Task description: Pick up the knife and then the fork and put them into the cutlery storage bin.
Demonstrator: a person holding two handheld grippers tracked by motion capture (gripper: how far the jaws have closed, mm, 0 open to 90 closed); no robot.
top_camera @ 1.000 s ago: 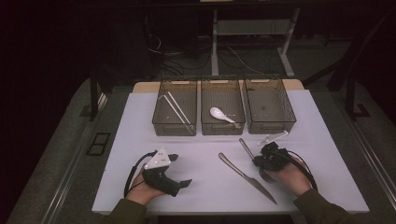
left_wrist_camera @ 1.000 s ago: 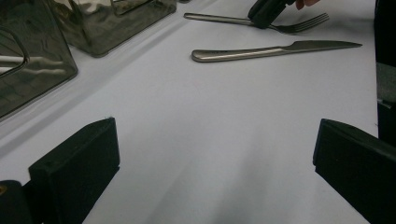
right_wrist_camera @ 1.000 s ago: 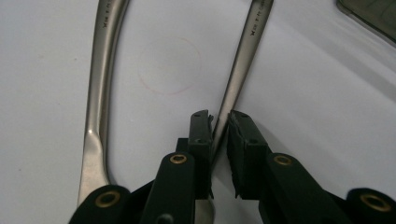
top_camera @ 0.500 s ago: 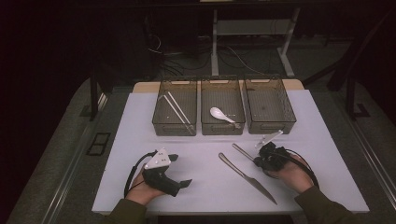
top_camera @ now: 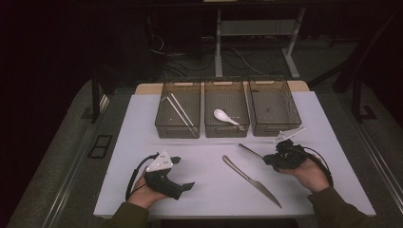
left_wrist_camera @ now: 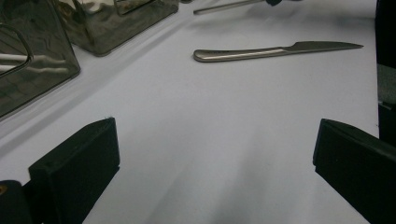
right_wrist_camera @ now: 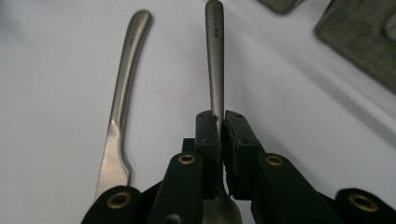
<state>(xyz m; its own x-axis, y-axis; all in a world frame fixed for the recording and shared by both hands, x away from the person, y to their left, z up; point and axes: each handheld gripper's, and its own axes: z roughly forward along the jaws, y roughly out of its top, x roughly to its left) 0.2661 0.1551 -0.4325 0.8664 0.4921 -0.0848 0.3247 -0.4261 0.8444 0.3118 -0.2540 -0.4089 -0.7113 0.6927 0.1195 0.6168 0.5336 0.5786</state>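
Up off the worktop [top_camera: 142,128] has come the right tool [top_camera: 271,159], and with it the far end of the metal spoon [right_wrist_camera: 215,56] it holds; a second ago that spoon lay flat on the white top beside the knife [top_camera: 252,181]. Its jaws have just been closing, and now they are clamped tight on the spoon's thin neck. The long handle sticks out past the jaws toward the boxes, and the bowl end is tucked low behind them, mostly hidden.

That spoon is grey, smooth and a bit shiny, with tiny letters stamped near the rounded tip of the handle. It sits just beside the knife but does not touch it. From the high view its handle [top_camera: 250,151] points up and left from the right hand [top_camera: 311,173].

The left tool [top_camera: 183,173] has stayed put. It rests near the front left of the worktop with its jaws wide apart and nothing between them.

White and plain is how the worktop looks. At its back stand three see-through boxes in a row. The left box [top_camera: 164,126] has two white sticks [top_camera: 180,111] in it. The middle box [top_camera: 209,128] holds a white spoon [top_camera: 223,116]. The right box [top_camera: 290,124] looks bare inside.

Around the worktop the room is dark. Behind it stand white frame legs [top_camera: 218,47] and some cables [top_camera: 247,59] on the grey floor [top_camera: 57,156].
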